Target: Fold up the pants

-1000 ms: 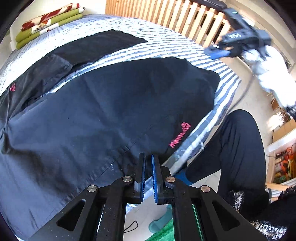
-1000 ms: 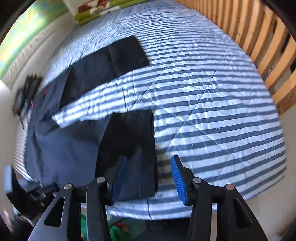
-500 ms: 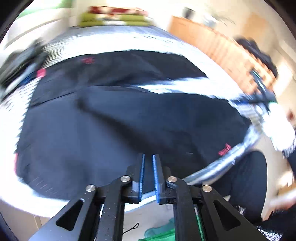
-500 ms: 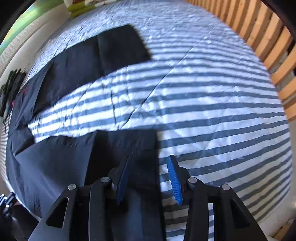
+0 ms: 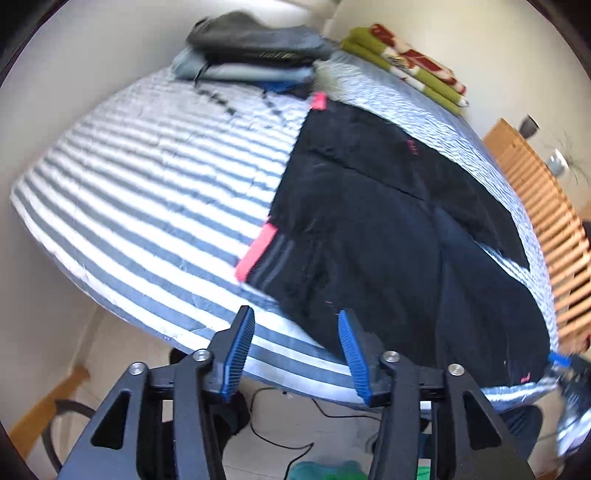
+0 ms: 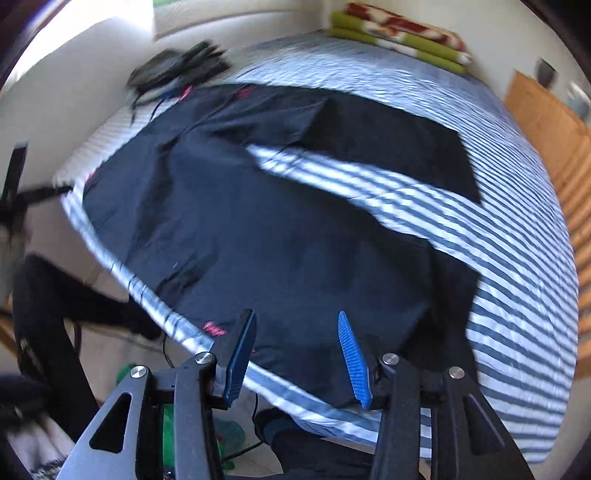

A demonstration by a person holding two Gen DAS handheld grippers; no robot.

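Left wrist view: left gripper (image 5: 295, 349) above the near edge of the bed (image 5: 140, 206), jaws spread and just been opening, nothing between them. Black pants (image 5: 388, 236) flat on the striped cover, pink-trimmed waistband toward the middle of the bed, legs reaching to the slatted footboard (image 5: 554, 221). Folded clothes (image 5: 251, 51) at the far corner.

Right wrist view: right gripper (image 6: 297, 350) over the near edge, jaws spread and lately widened a little, pinching nothing, the pants (image 6: 258, 229) below them. Green blanket (image 6: 399, 33) at the far edge.
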